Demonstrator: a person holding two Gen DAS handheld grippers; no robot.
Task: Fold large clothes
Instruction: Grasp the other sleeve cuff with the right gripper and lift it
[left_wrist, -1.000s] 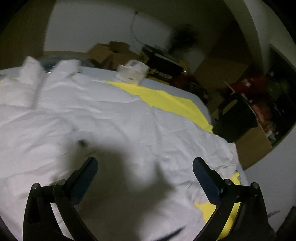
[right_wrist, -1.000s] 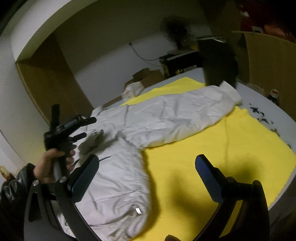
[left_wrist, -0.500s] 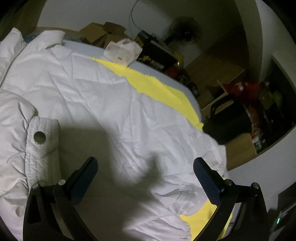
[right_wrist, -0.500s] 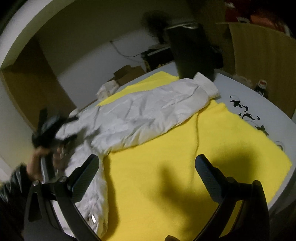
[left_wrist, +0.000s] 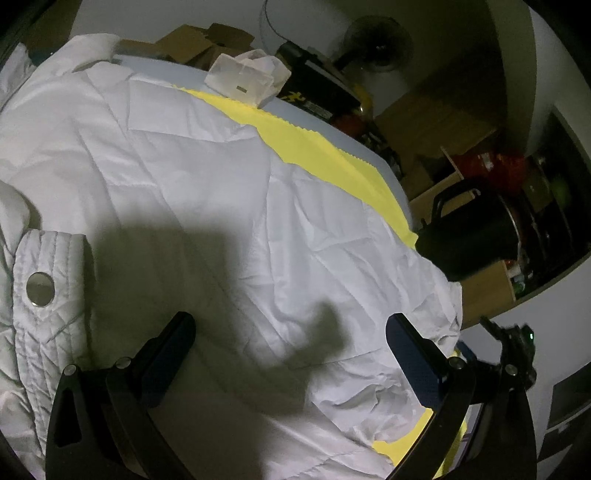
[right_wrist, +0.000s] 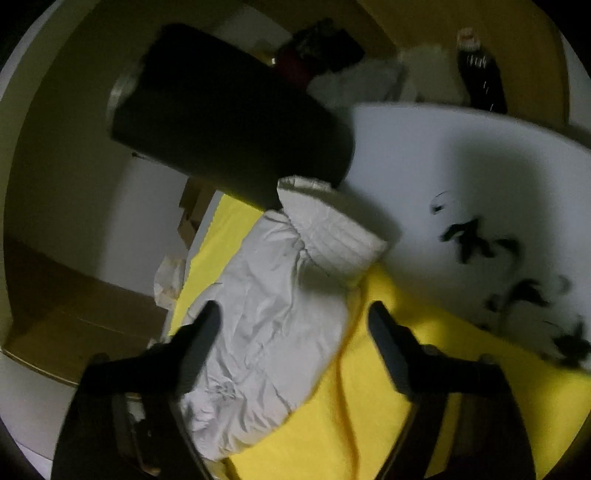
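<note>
Reaching for the far sleeve, the right hand-held gripper (right_wrist: 291, 328) hangs wide and empty over a white padded jacket (left_wrist: 229, 206) spread on a yellow cloth (right_wrist: 424, 369).

The sleeve (right_wrist: 273, 314) runs lengthwise away from the right hand-held gripper, straight between its spread jaws, its ribbed cuff (right_wrist: 332, 236) at the far end near a black bin (right_wrist: 229, 110). The left hand-held gripper (left_wrist: 288, 343), also wide and holding nothing, sits over the jacket's body, so the right hand looks the nearer to take the sleeve.
</note>
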